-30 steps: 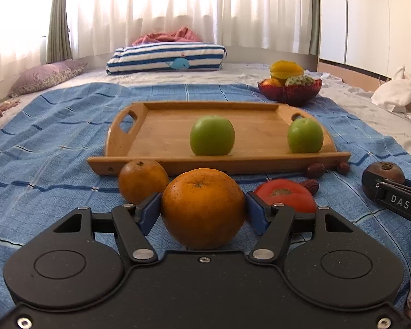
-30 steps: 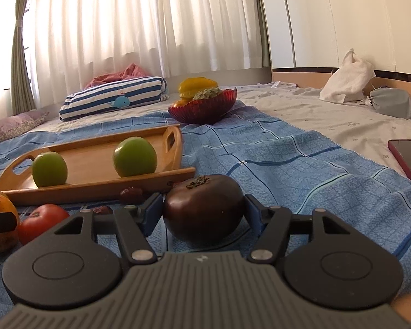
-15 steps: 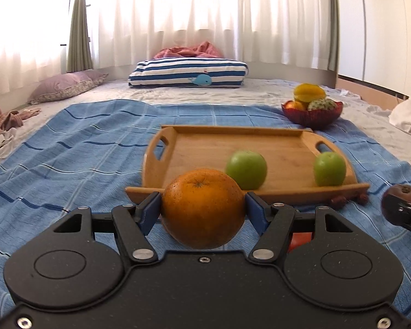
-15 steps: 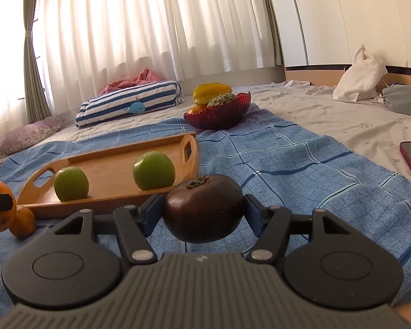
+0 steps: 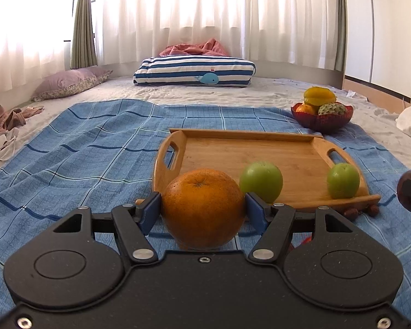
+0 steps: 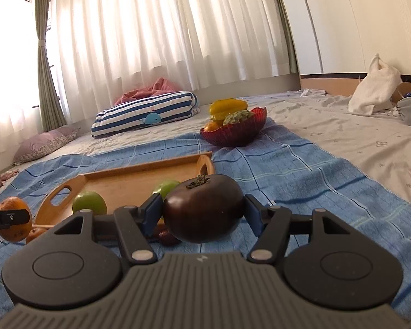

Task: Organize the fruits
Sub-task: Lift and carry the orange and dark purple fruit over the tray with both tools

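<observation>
**Supervisor:** Report occlusions, largest item first.

**Operator:** I see the blue checked blanket (image 5: 82, 148) partly hidden by both gripper bodies. The rectangular wooden tray (image 5: 249, 148) has its near rim blocked. The red ribbed glass bowl (image 6: 232, 134) sits beyond it. Small dark fruits (image 5: 352, 212) by the tray are hard to identify.

**Supervisor:** Grippers?

**Operator:** My left gripper (image 5: 202, 209) pinches the round dimpled orange (image 5: 202, 208) above the blanket, before the tray. My right gripper (image 6: 203, 209) pinches the glossy dark purple fruit (image 6: 204, 208), calyx up.
</observation>
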A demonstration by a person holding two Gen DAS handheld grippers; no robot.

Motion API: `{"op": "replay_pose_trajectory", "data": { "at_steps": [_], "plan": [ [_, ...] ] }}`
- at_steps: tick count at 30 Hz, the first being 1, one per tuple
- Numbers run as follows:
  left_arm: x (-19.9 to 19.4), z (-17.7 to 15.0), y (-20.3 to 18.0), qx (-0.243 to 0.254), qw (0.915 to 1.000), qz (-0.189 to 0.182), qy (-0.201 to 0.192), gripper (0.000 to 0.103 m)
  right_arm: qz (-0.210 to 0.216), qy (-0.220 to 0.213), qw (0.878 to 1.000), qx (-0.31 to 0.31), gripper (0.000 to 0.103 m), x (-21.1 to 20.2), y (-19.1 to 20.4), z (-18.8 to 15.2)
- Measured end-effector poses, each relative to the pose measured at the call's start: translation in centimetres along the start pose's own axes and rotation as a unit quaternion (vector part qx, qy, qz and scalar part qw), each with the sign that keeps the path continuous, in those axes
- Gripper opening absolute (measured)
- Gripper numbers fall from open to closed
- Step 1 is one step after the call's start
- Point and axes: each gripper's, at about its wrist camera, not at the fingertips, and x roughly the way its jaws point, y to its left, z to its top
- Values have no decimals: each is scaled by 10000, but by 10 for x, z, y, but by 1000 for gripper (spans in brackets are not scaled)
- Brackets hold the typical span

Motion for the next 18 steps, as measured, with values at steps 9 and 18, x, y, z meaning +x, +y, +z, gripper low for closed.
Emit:
{"op": "replay_pose_trajectory", "data": {
  "at_steps": [9,18],
  "plan": [
    [23,28,3,-54,10000,9,-75,64,436,8,9990,-95,67,50,10,37],
    [63,49,6,-150,9999,45,56,64,827,338,9959,-104,67,115,24,61]
  ]
}}
